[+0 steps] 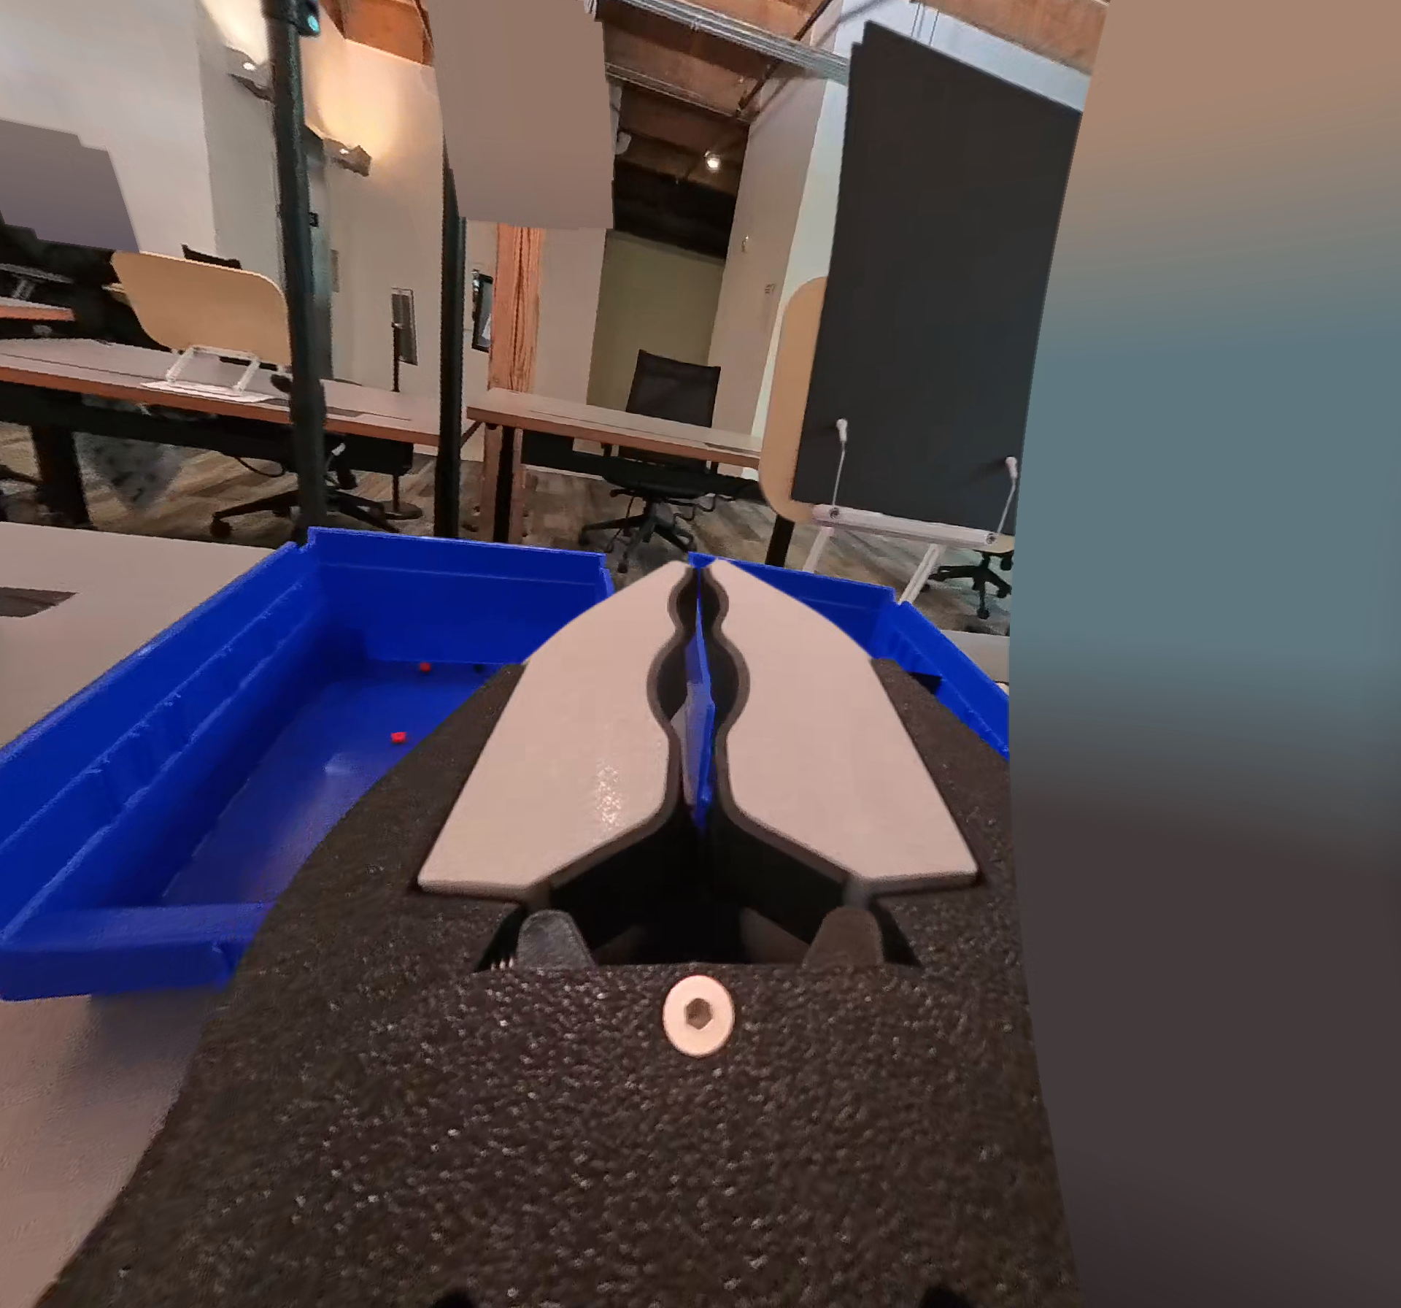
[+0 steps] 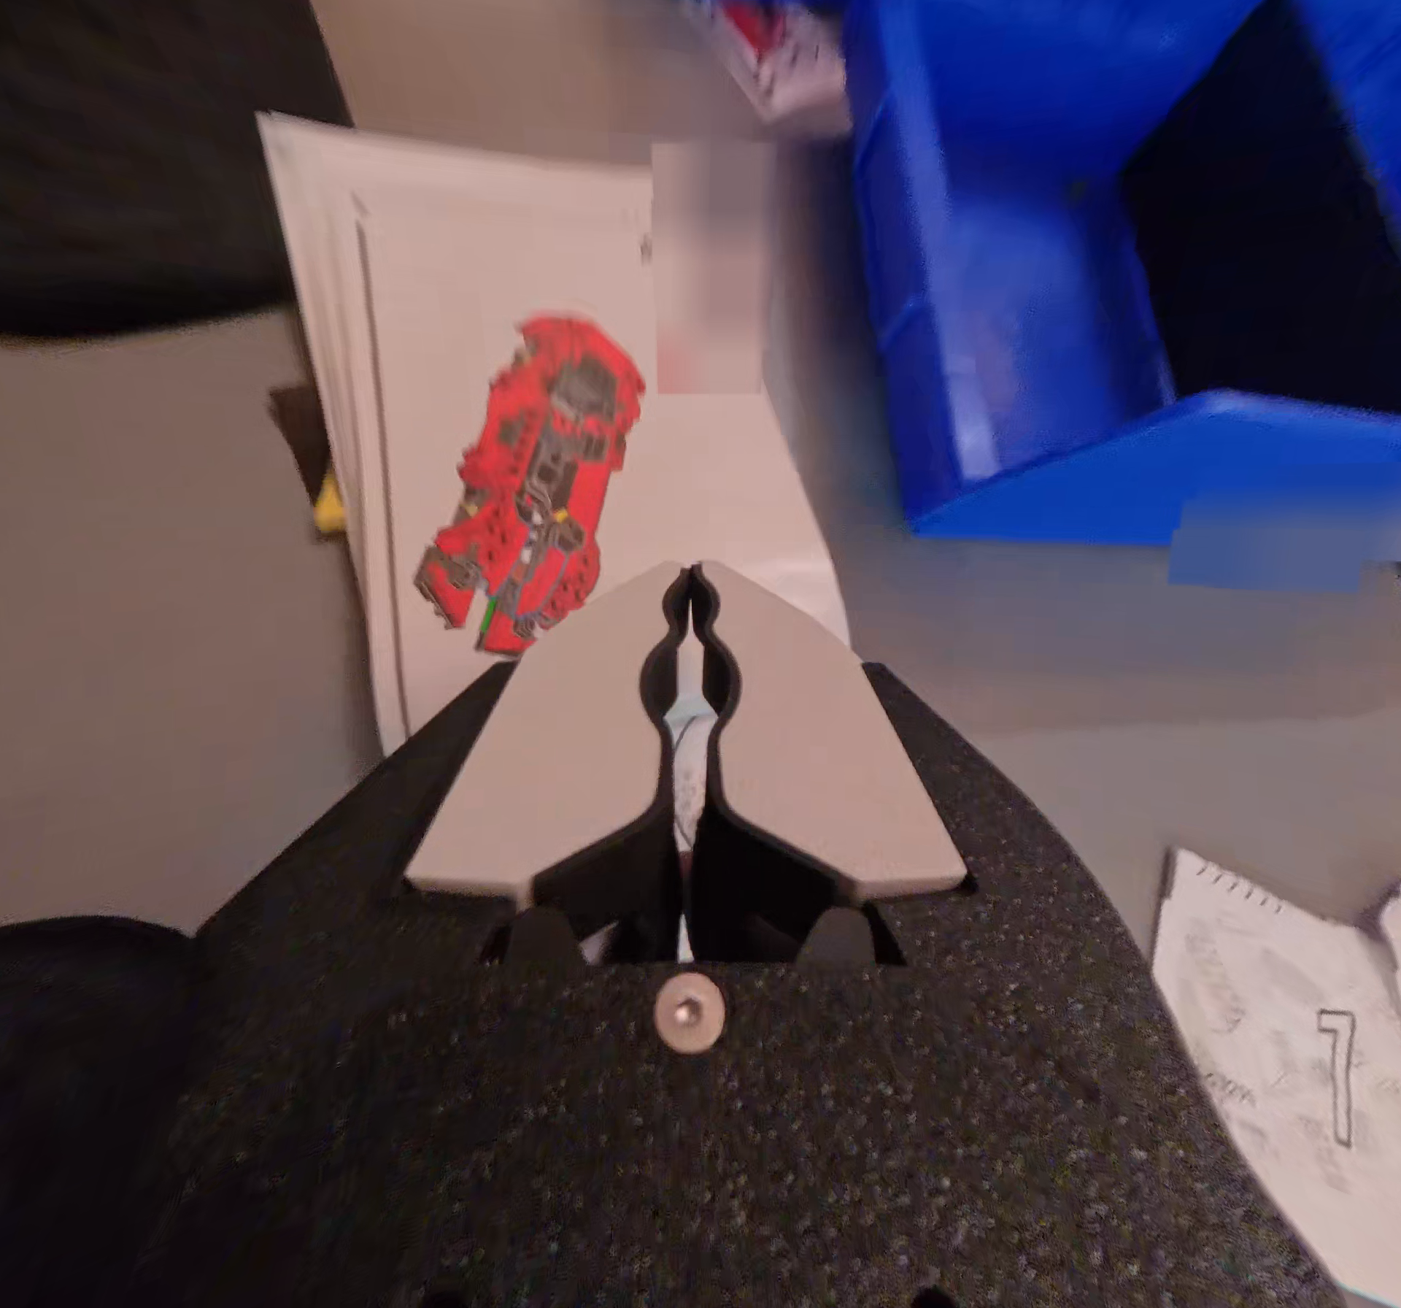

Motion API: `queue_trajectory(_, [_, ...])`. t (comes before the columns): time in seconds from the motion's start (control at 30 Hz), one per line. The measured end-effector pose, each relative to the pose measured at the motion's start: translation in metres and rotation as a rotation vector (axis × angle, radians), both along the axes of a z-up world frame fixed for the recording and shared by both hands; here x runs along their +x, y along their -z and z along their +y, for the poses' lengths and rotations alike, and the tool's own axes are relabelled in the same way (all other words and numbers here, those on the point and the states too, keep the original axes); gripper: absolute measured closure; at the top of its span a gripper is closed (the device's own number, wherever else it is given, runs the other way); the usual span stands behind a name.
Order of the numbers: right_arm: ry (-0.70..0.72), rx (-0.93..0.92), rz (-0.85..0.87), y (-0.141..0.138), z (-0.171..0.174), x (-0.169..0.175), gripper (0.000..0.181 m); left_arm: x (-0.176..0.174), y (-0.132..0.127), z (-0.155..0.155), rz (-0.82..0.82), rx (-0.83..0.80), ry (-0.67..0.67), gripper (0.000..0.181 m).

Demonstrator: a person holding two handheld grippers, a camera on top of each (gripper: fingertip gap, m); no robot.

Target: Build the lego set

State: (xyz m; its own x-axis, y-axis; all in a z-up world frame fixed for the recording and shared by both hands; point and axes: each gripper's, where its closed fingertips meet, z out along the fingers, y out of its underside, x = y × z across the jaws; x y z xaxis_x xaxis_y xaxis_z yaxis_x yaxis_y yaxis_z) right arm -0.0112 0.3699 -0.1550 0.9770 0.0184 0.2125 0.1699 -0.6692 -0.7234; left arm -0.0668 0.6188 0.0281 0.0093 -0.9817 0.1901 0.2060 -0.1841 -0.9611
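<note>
In the left wrist view my left gripper (image 1: 697,578) is shut and empty, held over the wall between two blue bins. The left bin (image 1: 227,703) holds two tiny red pieces (image 1: 397,738). The right bin (image 1: 894,627) is mostly hidden behind the fingers. In the right wrist view, which is motion-blurred, my right gripper (image 2: 694,578) is shut over the white instruction booklet (image 2: 470,270), which shows a picture of a red car (image 2: 538,483). A strip of white printed paper shows between the fingers, and the booklet's right page edge curls up by the tips.
A deep blue bin (image 2: 985,210) stands right of the booklet, with a red and white box (image 2: 773,51) behind it. A white printed bag (image 2: 1289,1044) lies at lower right. A yellow piece (image 2: 330,513) peeks from under the booklet. Black poles (image 1: 292,248) rise behind the bins. There is about 30 cm between the tips of the two grippers.
</note>
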Motion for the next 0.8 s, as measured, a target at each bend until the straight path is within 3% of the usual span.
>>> queue_trajectory(0.07, [0.029,-0.117,-0.01,0.023,-0.004,0.003,0.181,0.003,0.004,-0.002,0.011,-0.003,0.022,0.181])
queue_trajectory(0.2, [0.029,-0.111,0.004,0.031,0.002,-0.007,0.181,0.007,0.008,-0.006,0.03,0.004,0.05,0.181])
queue_trajectory(0.8, [0.159,0.029,0.043,0.027,0.01,-0.024,0.181,0.015,0.003,-0.033,0.031,0.056,0.123,0.18])
